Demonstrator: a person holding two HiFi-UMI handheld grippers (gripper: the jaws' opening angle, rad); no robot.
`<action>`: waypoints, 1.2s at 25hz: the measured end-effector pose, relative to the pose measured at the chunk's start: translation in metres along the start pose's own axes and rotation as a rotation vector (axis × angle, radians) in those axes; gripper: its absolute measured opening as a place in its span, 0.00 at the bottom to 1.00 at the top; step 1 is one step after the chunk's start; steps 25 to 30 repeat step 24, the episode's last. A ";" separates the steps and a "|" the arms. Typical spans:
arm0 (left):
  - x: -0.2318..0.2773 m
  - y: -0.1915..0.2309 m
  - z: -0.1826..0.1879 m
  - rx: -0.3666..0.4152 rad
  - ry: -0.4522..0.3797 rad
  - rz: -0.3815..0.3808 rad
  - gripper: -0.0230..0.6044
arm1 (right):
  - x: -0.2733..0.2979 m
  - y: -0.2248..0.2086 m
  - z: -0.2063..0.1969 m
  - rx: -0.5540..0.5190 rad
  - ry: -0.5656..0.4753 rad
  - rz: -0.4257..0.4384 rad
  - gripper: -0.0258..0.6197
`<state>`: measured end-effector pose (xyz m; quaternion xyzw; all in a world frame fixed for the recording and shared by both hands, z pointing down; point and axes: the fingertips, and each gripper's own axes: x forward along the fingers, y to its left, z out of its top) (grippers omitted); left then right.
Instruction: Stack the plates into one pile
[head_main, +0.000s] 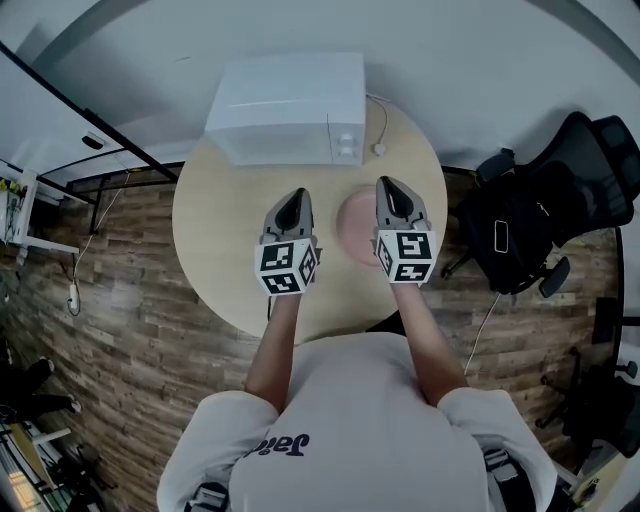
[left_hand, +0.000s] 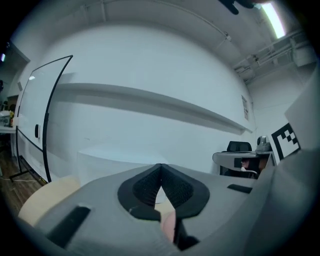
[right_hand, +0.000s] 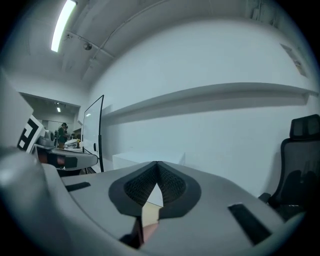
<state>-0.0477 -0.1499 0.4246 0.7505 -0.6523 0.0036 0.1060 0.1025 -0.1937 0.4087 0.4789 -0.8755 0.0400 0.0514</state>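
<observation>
A pink pile of plates (head_main: 355, 225) lies on the round beige table (head_main: 215, 225), between my two grippers; how many plates it holds I cannot tell. My left gripper (head_main: 296, 194) hovers above the table just left of the pile, its jaws shut with nothing between them. My right gripper (head_main: 386, 183) hangs over the pile's right edge and hides part of it, also shut and empty. In the left gripper view the jaws (left_hand: 160, 166) meet at the tips and point roughly level at the white wall. The right gripper view shows the same closed tips (right_hand: 157, 163).
A white microwave (head_main: 290, 108) stands at the table's back, with a white cable (head_main: 380, 140) beside it. A black office chair (head_main: 560, 200) sits to the right of the table. A glass panel on a black frame (head_main: 80, 120) stands at the left. The floor is wood-patterned.
</observation>
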 end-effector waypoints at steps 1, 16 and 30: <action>-0.005 -0.001 0.007 0.021 -0.019 0.007 0.06 | -0.003 0.004 0.006 -0.001 -0.007 0.001 0.07; -0.040 -0.014 0.018 0.088 -0.066 0.004 0.06 | -0.031 0.034 0.021 -0.039 -0.035 0.025 0.06; -0.059 -0.018 0.006 0.093 -0.041 -0.001 0.06 | -0.047 0.056 0.000 -0.026 0.013 0.094 0.07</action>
